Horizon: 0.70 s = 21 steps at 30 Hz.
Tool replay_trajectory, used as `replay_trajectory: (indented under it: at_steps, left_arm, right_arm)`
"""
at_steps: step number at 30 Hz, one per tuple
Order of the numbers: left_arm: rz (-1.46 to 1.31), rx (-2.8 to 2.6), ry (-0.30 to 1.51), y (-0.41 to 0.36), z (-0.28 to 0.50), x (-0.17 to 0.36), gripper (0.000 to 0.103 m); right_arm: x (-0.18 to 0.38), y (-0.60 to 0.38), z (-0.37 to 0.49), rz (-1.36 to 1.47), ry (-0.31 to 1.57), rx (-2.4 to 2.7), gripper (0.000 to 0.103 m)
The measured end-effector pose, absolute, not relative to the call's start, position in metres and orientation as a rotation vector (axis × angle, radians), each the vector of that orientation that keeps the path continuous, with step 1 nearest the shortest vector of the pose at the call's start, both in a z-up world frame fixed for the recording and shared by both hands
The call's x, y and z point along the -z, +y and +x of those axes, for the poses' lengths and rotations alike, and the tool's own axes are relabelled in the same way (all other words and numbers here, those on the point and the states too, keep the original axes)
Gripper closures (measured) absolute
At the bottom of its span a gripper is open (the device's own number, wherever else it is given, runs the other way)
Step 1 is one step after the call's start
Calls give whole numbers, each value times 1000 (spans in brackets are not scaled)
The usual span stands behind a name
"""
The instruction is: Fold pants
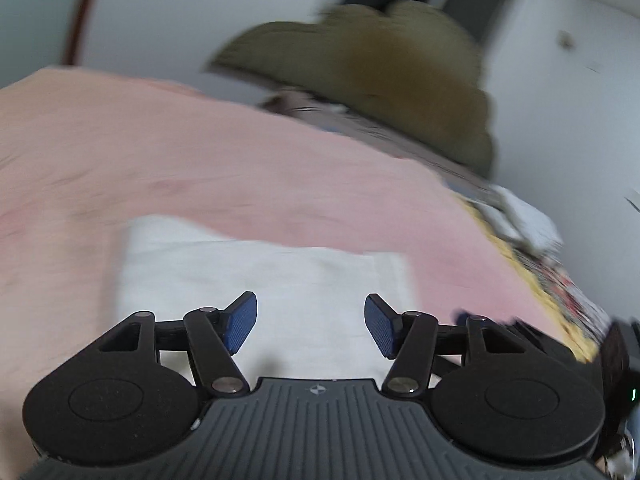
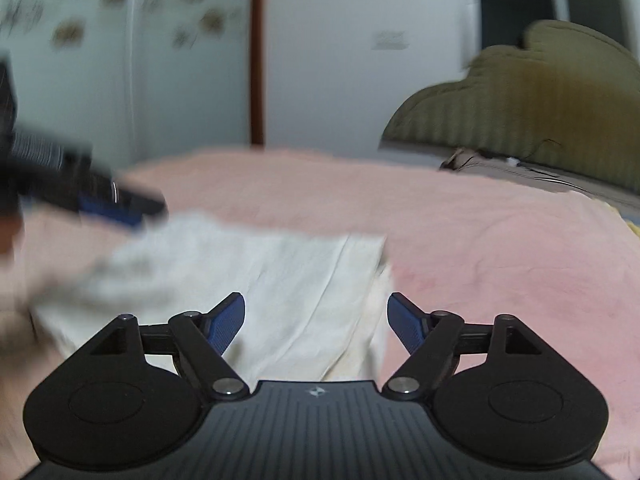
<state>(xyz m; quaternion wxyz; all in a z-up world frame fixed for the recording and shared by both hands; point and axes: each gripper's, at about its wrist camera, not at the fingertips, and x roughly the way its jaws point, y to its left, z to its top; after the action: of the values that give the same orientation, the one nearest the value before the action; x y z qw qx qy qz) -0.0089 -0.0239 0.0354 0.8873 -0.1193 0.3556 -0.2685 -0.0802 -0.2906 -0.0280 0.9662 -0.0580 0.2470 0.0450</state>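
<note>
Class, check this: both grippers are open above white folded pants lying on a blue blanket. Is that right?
Not quite: the blanket is pink, not blue, as the right wrist view shows. The rest holds: the left gripper and right gripper are open above the white folded pants.

Two low, close wrist views over one white pants (image 1: 256, 280) fold — same olive headboard (image 1: 380, 80) beyond.

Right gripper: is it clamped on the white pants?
No. The right gripper has its jaws spread wide, with the white pants lying flat on the pink blanket beyond them.
</note>
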Motion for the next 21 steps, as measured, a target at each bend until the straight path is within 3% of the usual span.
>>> replay_trajectory:
  at_steps: [3, 12, 21]
  left_arm:
    - [-282, 481, 766, 7, -3, -30, 41]
    - [-372, 456, 857, 54, 4, -11, 41]
    - [-703, 635, 1061, 77, 44, 41, 30]
  right_arm:
    - [34, -293, -79, -130, 512, 4, 15]
    - [22, -322, -86, 128, 456, -74, 14]
    - [54, -391, -39, 506, 655, -341, 14]
